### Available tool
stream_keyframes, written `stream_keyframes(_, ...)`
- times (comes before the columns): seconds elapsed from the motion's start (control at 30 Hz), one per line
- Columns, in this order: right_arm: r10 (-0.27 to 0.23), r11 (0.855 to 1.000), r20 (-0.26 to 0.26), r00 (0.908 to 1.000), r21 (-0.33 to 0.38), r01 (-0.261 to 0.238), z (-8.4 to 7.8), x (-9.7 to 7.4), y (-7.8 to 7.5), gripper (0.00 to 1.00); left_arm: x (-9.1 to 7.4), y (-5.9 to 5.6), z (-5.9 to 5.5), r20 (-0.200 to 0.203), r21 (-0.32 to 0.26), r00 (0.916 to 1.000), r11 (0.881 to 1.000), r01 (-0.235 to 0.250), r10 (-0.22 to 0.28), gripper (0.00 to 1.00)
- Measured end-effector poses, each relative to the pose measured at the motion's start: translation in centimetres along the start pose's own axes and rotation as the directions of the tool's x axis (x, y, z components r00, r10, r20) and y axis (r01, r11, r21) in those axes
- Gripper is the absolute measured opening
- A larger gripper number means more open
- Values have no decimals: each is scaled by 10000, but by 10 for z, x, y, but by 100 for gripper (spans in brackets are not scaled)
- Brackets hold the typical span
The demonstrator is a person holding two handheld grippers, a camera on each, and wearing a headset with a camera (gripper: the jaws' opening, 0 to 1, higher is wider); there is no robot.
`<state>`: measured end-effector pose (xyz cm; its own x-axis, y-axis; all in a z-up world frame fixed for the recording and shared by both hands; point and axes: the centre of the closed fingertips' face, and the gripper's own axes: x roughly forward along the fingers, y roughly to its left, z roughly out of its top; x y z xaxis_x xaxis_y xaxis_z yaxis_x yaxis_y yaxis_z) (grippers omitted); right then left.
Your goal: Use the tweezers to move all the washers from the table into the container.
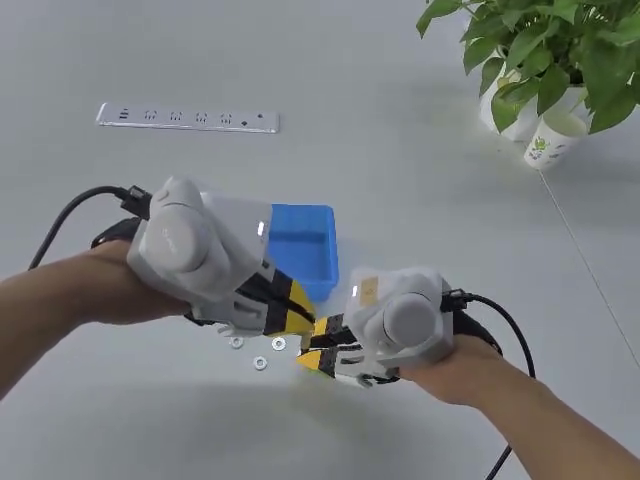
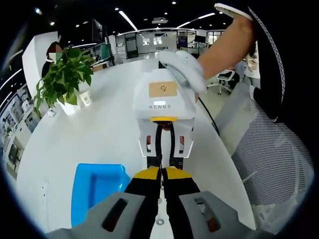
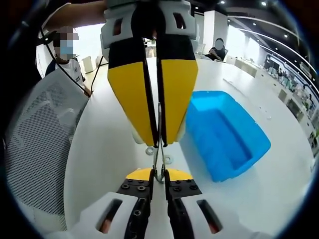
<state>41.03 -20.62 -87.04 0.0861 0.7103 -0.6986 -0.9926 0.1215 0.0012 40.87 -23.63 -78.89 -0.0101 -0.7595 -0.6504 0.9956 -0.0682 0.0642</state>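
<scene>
two handheld grippers meet nose to nose low over the white table (image 1: 400,180), their bodies and the person's hands covering much of the work in the head view. the tweezers (image 3: 158,149) are hard to make out: in the right gripper view they show as a thin metal strip running up the slit between the yellow jaws, most of their length hidden. the left gripper (image 1: 300,312) is clenched, jaws pressed nearly together on the upper part of the tweezers. the right gripper (image 1: 318,358) is likewise closed to a narrow gap, pinching the lower end of the tweezers between its yellow tips. three small washers (image 1: 261,363) lie loose on the table just under and beside the joined jaws, partly shadowed by the left gripper. the blue container (image 1: 305,250) sits just behind the grippers, its near edge cut off by them; no washer can be made out inside it. farther back lie a white power strip (image 1: 188,118), a potted plant (image 1: 545,45) and a paper cup (image 1: 548,140). a mesh chair (image 3: 40,149) stands beside the table.
</scene>
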Motion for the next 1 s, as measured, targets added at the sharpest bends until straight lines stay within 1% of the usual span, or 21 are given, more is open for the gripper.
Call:
stream_keyframes(0.23, 35, 10000, -24, 10000, 41, -35, 0, 0, 0, 11, 0, 0, -1, -19, -4, 10000, 10000, 18, -18, 5)
stream_keyframes(0.5, 3, 9998, -96, 10000, -193, -5, 1, 0, 1, 11, -2, -1, -2, -172, 136, 9999, 9999, 11, -9, 5)
stream_keyframes(0.77, -34, 9993, -75, 10000, -371, 31, 8, -6, 1, 11, -9, -1, 3, -178, 204, 9998, 9998, -15, 19, 5)
stream_keyframes(1.0, -46, 9984, -78, 10000, -571, 42, 15, -12, 0, 11, -16, -1, 9, -289, 355, 9996, 9994, -25, 35, 5)
